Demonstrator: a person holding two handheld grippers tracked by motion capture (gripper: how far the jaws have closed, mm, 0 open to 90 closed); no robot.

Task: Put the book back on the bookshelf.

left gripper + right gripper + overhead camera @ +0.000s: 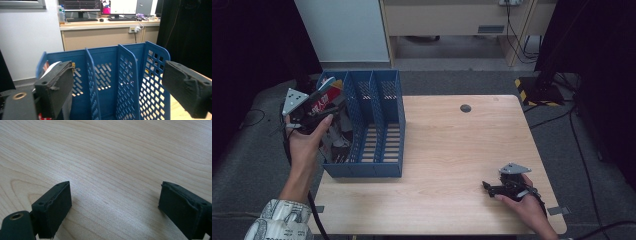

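**Book in the Blue Rack**

Our left gripper [319, 112] has its jaws spread wide at the blue plastic file rack [384, 125]. The red and white book [323, 102] stands in the rack's left slot. Our right gripper [492, 187] rests spread open on the light wooden table [452, 150].

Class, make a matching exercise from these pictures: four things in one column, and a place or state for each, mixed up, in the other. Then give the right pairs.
1. file rack
2. left gripper
3. right gripper
4. books

A. open, low over bare table wood
B. in the rack's leftmost slot
C. blue, at the table's left end
D. open, facing the rack

Pairs: 1-C, 2-D, 3-A, 4-B
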